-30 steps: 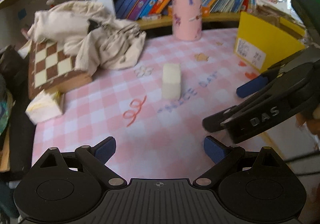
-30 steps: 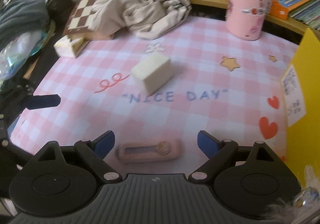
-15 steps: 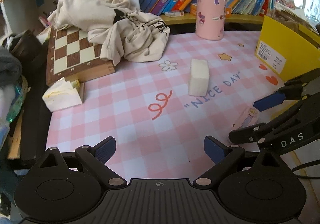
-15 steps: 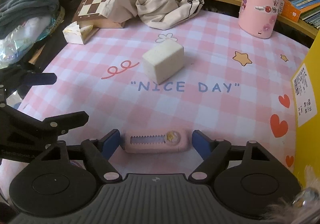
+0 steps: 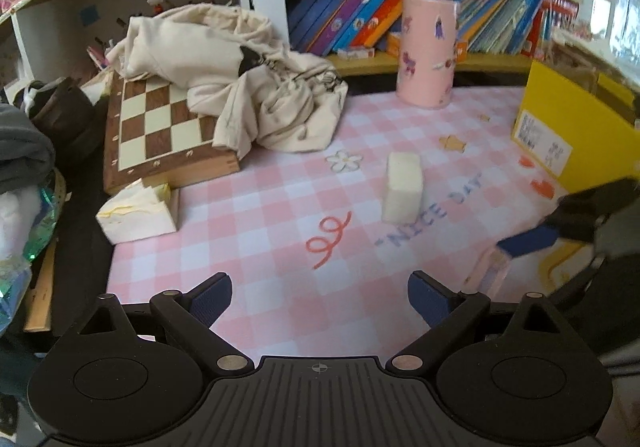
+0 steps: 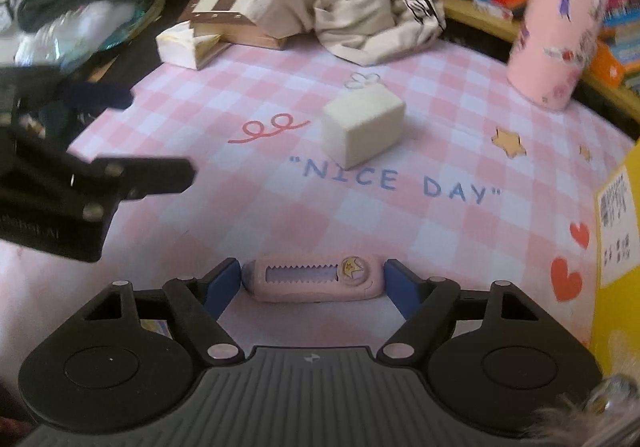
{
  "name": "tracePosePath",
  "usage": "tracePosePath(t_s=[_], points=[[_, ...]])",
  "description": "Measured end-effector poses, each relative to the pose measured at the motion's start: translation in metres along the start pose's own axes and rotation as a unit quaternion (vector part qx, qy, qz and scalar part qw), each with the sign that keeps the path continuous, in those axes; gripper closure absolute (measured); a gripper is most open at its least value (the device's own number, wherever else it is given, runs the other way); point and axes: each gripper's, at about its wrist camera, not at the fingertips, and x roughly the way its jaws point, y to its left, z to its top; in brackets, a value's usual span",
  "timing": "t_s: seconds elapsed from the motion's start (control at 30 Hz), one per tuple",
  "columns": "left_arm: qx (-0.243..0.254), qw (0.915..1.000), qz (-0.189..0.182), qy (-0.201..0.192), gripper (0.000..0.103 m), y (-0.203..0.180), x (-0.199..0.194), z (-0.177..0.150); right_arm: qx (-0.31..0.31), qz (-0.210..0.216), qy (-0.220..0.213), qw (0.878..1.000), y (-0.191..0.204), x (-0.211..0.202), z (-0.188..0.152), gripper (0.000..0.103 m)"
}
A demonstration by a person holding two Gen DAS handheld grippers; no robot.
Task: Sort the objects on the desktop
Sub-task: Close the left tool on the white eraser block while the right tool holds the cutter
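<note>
My right gripper [image 6: 314, 281] is shut on a pink utility knife [image 6: 312, 278], gripping it by its two ends just above the pink checked mat [image 6: 240, 207]. The knife also shows in the left wrist view [image 5: 490, 273], partly hidden by the right gripper's blue finger. A cream foam block [image 6: 362, 127] lies on the mat beyond it, and also shows in the left wrist view [image 5: 403, 187]. My left gripper [image 5: 320, 297] is open and empty over the mat's near left part. A pink cylinder holder [image 5: 428, 53] stands upright at the back.
A chessboard box [image 5: 160, 131] with a beige cloth [image 5: 244, 87] heaped on it sits at the back left. A tissue pack [image 5: 138, 213] lies at the mat's left edge. A yellow box [image 5: 572, 135] stands at the right. Books [image 5: 400, 19] fill the shelf behind.
My right gripper closed its fingers onto the ends of the pink knife. My left gripper drew back and tilted up, so more of the shelf and chessboard shows.
</note>
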Motion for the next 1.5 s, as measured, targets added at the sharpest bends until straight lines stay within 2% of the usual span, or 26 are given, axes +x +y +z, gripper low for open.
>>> tracePosePath(t_s=[0.27, 0.47, 0.73, 0.97, 1.1, 1.3, 1.4, 1.47, 1.5], points=[[0.020, 0.9992, -0.026, -0.024, 0.007, -0.026, 0.002, 0.014, 0.012, -0.038, -0.001, 0.999, -0.009, -0.015, -0.008, 0.027], [0.039, 0.9984, -0.035, -0.020, 0.007, -0.045, 0.011, 0.021, 0.035, -0.054, -0.004, 0.998, -0.020, -0.035, -0.022, 0.027], [0.027, 0.9992, -0.024, -0.016, 0.008, -0.063, 0.045, 0.039, 0.051, -0.050, -0.021, 0.997, -0.032, -0.057, -0.033, 0.027], [0.023, 0.9997, -0.010, 0.000, 0.011, -0.072, 0.078, 0.052, 0.054, -0.039, -0.020, 0.998, -0.046, -0.060, -0.034, 0.027], [0.017, 0.9997, -0.007, 0.014, 0.016, -0.074, 0.091, 0.053, 0.053, -0.031, -0.016, 0.998, -0.050, -0.061, -0.037, 0.027], [-0.005, 0.9992, -0.006, 0.038, 0.032, -0.069, 0.108, 0.052, 0.056, -0.028, -0.012, 0.998, -0.056, -0.063, -0.040, 0.027], [-0.013, 0.9992, -0.009, 0.038, 0.036, -0.066, 0.111, 0.053, 0.057, -0.028, -0.011, 0.998, -0.058, -0.064, -0.042, 0.027], [-0.010, 0.9993, -0.011, 0.035, 0.045, -0.066, 0.111, 0.053, 0.058, -0.028, -0.010, 0.998, -0.059, -0.064, -0.042, 0.027], [-0.010, 0.9993, -0.011, 0.034, 0.053, -0.066, 0.110, 0.054, 0.059, -0.028, -0.010, 0.998, -0.060, -0.065, -0.043, 0.027]])
